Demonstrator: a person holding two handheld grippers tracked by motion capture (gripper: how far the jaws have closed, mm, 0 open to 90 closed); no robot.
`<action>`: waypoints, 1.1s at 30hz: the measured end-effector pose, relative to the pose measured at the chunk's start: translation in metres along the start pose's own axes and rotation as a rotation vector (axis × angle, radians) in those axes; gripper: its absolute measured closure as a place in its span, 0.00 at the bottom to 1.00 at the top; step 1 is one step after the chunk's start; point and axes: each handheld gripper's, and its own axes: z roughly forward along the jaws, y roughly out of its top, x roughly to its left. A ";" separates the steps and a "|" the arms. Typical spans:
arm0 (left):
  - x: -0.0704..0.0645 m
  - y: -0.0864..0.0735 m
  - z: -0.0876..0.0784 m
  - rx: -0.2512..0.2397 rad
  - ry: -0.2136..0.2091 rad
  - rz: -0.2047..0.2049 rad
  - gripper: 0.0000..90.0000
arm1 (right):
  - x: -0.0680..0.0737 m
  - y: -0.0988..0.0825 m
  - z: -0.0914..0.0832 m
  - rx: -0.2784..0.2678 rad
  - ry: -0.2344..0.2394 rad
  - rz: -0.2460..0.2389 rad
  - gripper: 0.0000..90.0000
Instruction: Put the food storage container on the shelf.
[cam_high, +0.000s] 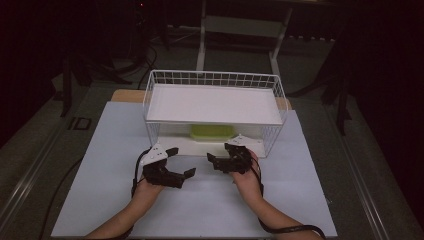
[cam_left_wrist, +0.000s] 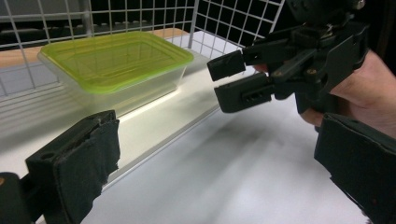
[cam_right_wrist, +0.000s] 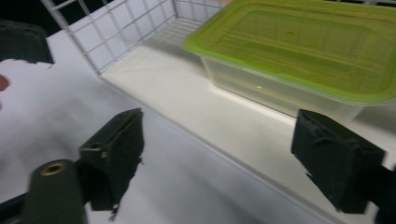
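A clear plastic box with a lime-green lid (cam_high: 211, 132) sits on the lower shelf of a white wire rack (cam_high: 152, 97). My left gripper (cam_high: 181, 161) is open on the table just in front of the rack's lower left. My right gripper (cam_high: 220, 152) is open in front of the box, close to the shelf edge. In the left gripper view, the box (cam_left_wrist: 116, 60) lies ahead to the left of my wide-apart jaws (cam_left_wrist: 217, 175), with the right gripper (cam_left_wrist: 236, 79) at upper right. The right gripper view has the box (cam_right_wrist: 303, 46) just beyond its open jaws (cam_right_wrist: 224, 158), empty.
The rack's upper shelf is a white board (cam_high: 212, 102) roofing the box. Wire mesh walls (cam_left_wrist: 233, 21) close the rack's sides and back. The rack stands on a white table sheet (cam_high: 110, 165); dark floor, cables and stands surround the table.
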 end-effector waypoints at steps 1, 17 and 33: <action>-0.001 0.001 -0.001 -0.001 -0.009 -0.002 0.01 | 0.000 0.000 -0.001 -0.001 0.002 0.002 0.18; -0.013 0.003 -0.023 0.018 -0.111 0.002 0.01 | 0.013 -0.005 -0.040 -0.016 0.080 -0.028 0.20; -0.024 -0.006 -0.047 0.038 -0.148 -0.001 0.01 | 0.017 -0.027 -0.071 0.003 0.114 -0.022 0.21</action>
